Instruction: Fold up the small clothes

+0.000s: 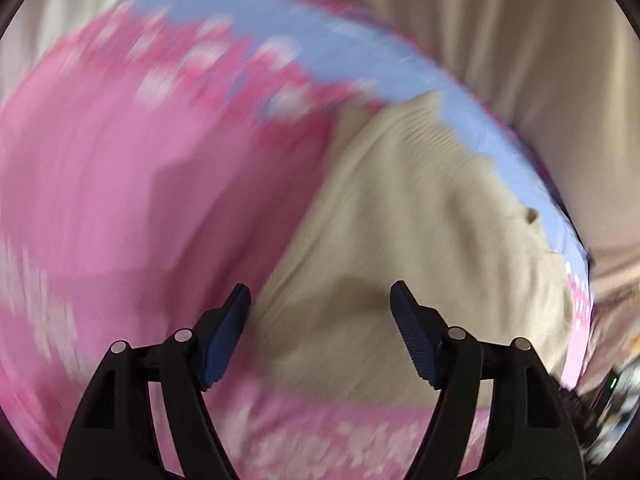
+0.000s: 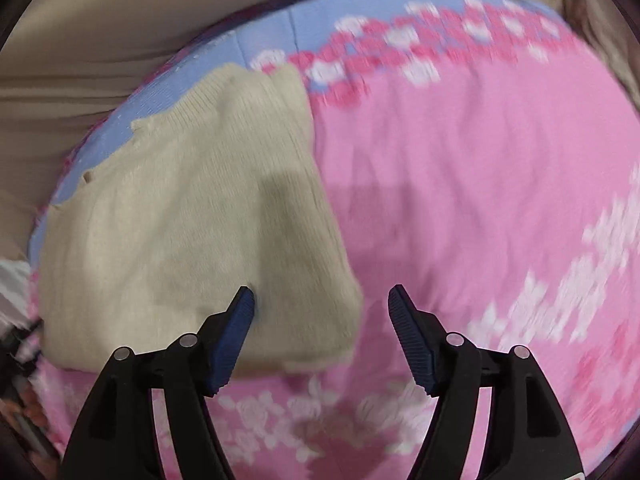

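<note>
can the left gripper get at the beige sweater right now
Probably yes. The left gripper is open right above the beige sweater, which lies flat on the pink blanket with nothing covering it.

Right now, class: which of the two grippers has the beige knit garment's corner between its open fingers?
The right gripper: the beige knit garment ends in a corner between its fingers. The left gripper frames only unbroken knit.
</note>
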The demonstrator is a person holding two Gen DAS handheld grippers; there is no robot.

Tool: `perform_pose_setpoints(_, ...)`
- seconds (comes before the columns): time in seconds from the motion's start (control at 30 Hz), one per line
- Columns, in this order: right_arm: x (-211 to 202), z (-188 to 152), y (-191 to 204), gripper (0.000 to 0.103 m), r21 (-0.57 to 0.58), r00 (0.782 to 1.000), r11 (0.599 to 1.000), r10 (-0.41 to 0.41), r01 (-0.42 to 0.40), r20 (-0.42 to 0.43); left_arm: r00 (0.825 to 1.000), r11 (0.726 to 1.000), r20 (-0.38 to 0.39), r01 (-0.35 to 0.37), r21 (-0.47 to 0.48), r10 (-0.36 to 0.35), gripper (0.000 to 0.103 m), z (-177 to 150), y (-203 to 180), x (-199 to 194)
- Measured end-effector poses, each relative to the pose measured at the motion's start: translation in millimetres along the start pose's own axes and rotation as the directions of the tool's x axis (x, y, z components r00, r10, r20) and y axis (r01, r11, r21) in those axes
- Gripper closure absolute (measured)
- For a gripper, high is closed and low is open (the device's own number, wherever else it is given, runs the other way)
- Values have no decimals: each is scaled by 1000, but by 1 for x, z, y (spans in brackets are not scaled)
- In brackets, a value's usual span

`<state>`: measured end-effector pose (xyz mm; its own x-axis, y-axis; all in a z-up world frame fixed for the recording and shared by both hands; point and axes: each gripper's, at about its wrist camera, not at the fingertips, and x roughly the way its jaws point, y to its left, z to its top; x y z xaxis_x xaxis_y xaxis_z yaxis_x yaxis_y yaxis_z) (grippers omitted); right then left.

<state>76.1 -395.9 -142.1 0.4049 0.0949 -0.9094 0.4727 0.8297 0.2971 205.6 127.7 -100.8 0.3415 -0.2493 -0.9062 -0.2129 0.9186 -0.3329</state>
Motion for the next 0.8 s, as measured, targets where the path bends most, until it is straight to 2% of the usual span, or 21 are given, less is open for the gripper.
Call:
perform_pose_setpoints(0.03, 3, -2, -4, 34, 29, 1000, 999, 31, -31, -7, 999, 998, -31, 26, -60, -28, 33, -7, 9, 6)
perform_pose_setpoints(0.07, 5, -5, -7, 34, 52, 999, 997, 49, -49, 2, 999, 995, -19, 46, -90, -48, 34, -11, 14, 7)
perform_pose_setpoints(0.1, 5, -6, -6, 36, 65, 998, 997, 50, -52, 28, 998, 994, 13, 56, -93, -55, 50, -11, 13, 5)
perform_pose_setpoints(0.13, 6, -6, -4, 70, 67, 998, 996, 52, -54, 29, 997, 993, -14, 80, -84, -82, 62, -9, 10, 8)
perform_pose_setpoints(0.17, 7, -4, -3, 77, 77, 994, 991, 108, -109, 13, 994, 991, -44, 98, -91, -102, 78, -4, 6, 9)
perform_pose_setpoints(0.2, 4, -1, -4, 79, 113, 993, 987, 119, -119, 2, 993, 989, -46, 104, -108, -109, 85, 2, 5, 4)
perform_pose_setpoints(0.27, -17, -1, 2, 85, 105, 989, 984, 142, -145, 39, 989, 983, -39, 138, -123, -144, 89, 12, 5, -13)
perform_pose_setpoints(0.4, -73, -8, 7, 88, 16, 988, 991, 131, -133, 82, 977, 971, -61, 193, -141, -203, 91, 12, 14, -49)
perform_pose_setpoints(0.5, -86, -26, 3, 88, -15, 996, 997, 76, -75, 54, 983, 984, -97, 148, -98, -157, 91, -4, 16, -59)
perform_pose_setpoints(0.57, -73, -43, -14, 85, -6, 999, 999, 45, -44, 11, 980, 987, -147, 118, -109, -134, 89, -25, 27, -49)
perform_pose_setpoints(0.6, -56, -54, -23, 84, 0, 999, 999, 32, -32, -40, 977, 988, -175, 99, -117, -119, 85, -34, 36, -38)
perform_pose_setpoints(0.67, -32, -71, -40, 77, 19, 995, 1000, -21, 23, -96, 976, 992, -215, 19, -123, -45, 84, -50, 43, -24)
perform_pose_setpoints(0.73, -46, -74, -51, 77, 126, 999, 992, 16, -9, -48, 986, 992, -159, 19, -128, -40, 83, -52, 37, -41)
perform_pose_setpoints(0.77, -62, -71, -49, 73, 137, 1000, 991, -6, 6, 6, 993, 996, -112, 20, -90, -30, 83, -48, 27, -56)
perform_pose_setpoints(0.8, -80, -66, -41, 73, 110, 996, 994, -30, 21, 81, 998, 999, -55, 3, -34, -5, 82, -43, 14, -71)
